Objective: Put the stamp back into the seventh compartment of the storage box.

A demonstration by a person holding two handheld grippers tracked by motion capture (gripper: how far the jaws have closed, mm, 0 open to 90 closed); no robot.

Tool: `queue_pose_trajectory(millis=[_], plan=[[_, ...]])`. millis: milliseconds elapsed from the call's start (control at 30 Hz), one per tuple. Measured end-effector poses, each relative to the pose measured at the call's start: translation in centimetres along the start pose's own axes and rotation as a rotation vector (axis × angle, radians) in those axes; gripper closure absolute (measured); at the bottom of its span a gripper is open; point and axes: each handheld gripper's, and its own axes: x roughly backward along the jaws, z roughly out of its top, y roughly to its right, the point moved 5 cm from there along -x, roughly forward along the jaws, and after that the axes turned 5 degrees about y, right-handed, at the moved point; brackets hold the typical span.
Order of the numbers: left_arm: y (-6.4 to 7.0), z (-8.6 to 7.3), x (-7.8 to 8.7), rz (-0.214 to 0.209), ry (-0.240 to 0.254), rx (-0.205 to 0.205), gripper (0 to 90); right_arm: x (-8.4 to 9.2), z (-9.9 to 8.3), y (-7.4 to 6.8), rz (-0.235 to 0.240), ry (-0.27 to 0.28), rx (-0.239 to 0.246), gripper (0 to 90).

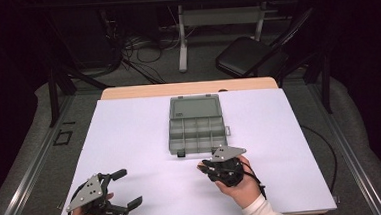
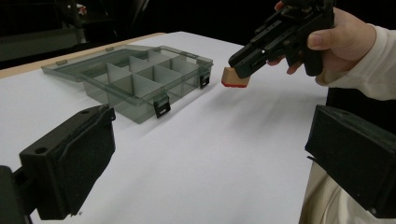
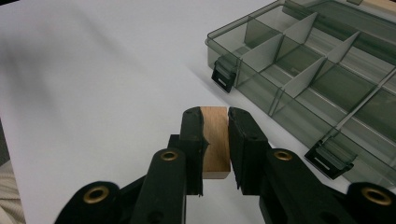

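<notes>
White table [image 1: 130, 141] | one organizer box [image 1: 197, 129] | one wooden block [image 3: 215, 140] | two tools

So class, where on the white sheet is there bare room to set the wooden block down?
Bare sheet lies left of the compartment box, above the left tool, and right of the box. It is crowded where the right tool holds the wooden block by the box's front latches.

The right gripper [image 2: 236, 70] clamps a wooden block [image 2: 235, 77] above the white table [image 2: 210, 149], near the open organizer box [image 2: 140, 79].

Tan wooden block [image 3: 216, 140] with red underside; smoky grey translucent box [image 1: 196, 124]; white table [image 1: 130, 141].
</notes>
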Motion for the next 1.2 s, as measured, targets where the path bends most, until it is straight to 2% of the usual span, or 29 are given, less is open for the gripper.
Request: queue_pose_trajectory(millis=[300,633,1200], plan=[[0.0,0.0,-0.1,0.001,0.000,-0.001,1.2,0.4,1.0,0.6,-0.030,0.005,-0.012,76.2],[0.0,0.0,0.0,0.001,0.000,-0.001,1.3,0.6,2.0,1.5,-0.067,-0.021,-0.011,76.2],[0.0,0.0,0.0,0.000,-0.001,-0.001,1.3,0.4,4.8,3.8,-0.119,-0.040,-0.008,76.2]])
